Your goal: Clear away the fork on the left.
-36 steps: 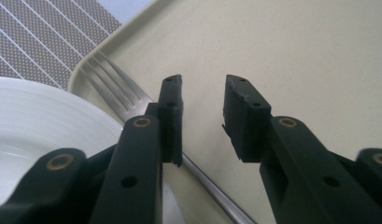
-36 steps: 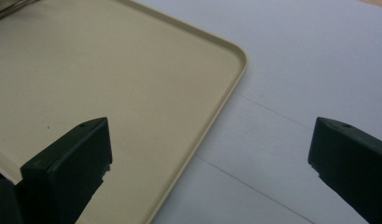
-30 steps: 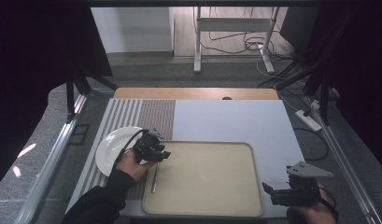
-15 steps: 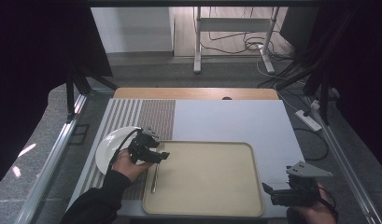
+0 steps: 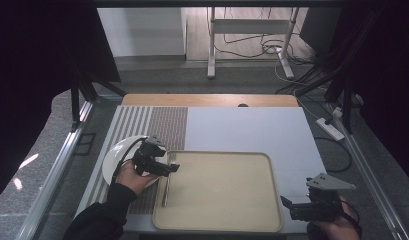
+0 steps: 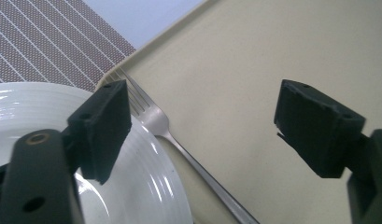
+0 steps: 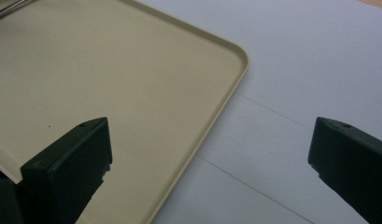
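High view: left hand-held gripper (image 5: 173, 168) has drifted from the white plate (image 5: 114, 155) over the tray (image 5: 227, 220) rim, above the fork (image 5: 166, 187).
Left gripper view: jaws wide apart, empty; fork (image 6: 179, 144) between them, ready for pickup.
Right gripper view: right hand-held gripper (image 7: 209, 170) gaping, idle over the worktop (image 7: 296, 70).

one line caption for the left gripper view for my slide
Open left gripper above a white plate beside a fork lying in a beige tray.
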A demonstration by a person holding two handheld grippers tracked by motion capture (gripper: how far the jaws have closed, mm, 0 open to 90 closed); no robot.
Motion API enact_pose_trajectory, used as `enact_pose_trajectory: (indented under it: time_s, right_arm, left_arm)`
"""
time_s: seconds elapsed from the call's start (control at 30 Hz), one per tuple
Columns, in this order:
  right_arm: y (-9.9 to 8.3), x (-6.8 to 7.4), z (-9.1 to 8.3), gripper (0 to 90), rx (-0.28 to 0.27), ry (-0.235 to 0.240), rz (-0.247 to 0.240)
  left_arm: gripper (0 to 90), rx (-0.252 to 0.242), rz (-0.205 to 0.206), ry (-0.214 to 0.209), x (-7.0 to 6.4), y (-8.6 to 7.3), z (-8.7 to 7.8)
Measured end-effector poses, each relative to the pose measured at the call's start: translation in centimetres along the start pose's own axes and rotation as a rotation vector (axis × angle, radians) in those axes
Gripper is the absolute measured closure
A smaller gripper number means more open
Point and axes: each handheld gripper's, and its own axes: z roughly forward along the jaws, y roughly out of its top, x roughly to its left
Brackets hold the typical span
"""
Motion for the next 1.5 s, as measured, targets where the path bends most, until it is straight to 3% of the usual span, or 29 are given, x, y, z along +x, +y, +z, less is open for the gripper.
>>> enact_pose_trajectory:
  time_s: [0.5, 0.7, 1.5]
  right_arm:
    - [0.0, 0.0, 0.0, 0.3, 0.0, 0.001, 0.0]
    - [0.0, 0.0, 0.0, 0.3, 0.0, 0.001, 0.0]
    - [0.0, 0.1, 0.0, 0.3, 0.0, 0.001, -0.005]
  left_arm:
    - [4.6, -0.055, -0.008, -0.038, 0.0, -0.9, -1.4]
    - [0.3, -0.08, -0.013, -0.031, 0.1, -1.4, -2.1]
    - [0.0, -0.113, -0.067, 0.008, 0.3, -3.8, -3.7]
